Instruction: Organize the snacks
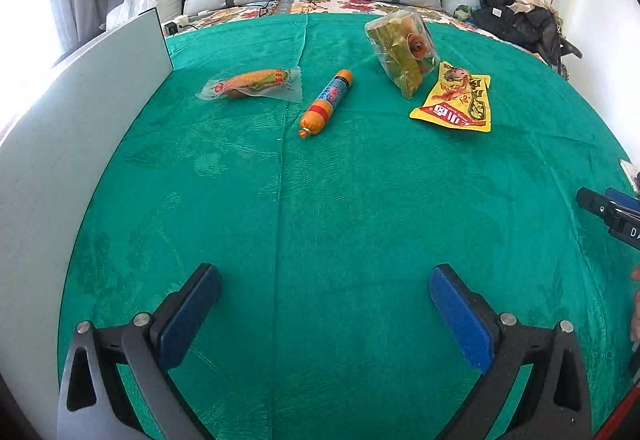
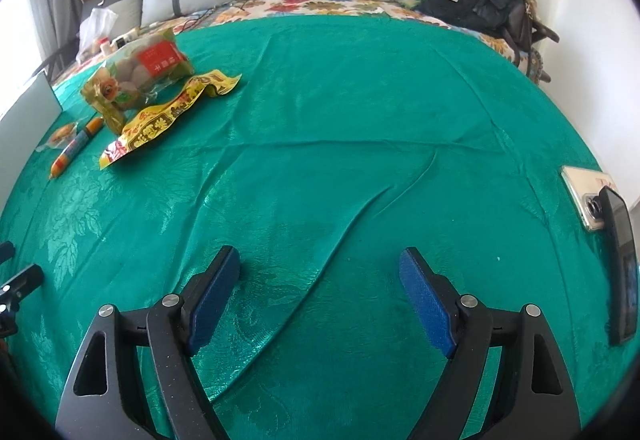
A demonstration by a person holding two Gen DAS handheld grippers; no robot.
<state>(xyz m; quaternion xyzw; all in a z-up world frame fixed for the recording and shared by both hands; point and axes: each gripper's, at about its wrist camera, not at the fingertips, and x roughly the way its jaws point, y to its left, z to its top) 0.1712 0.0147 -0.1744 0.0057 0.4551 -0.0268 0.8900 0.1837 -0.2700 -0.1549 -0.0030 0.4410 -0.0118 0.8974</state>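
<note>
My left gripper (image 1: pixel 324 316) is released, its blue pads wide apart above the green cloth (image 1: pixel 320 200). My right gripper (image 2: pixel 320 300) is also released, over a long fold in the cloth.

The sausage (image 1: pixel 326 102) lies far ahead of my left gripper, a smooth orange tube; its long axis runs diagonally, with the crimped tip toward me and to the left. Left of it lies the corn (image 1: pixel 252 82) in clear plastic, lengthwise across. To the right are a crinkly clear bag (image 1: pixel 400 48) and a flat yellow packet (image 1: pixel 456 100), touching. A grey board (image 1: pixel 80 120) stands at the left edge. Two phones (image 2: pixel 580 192) lie near my right gripper.
</note>
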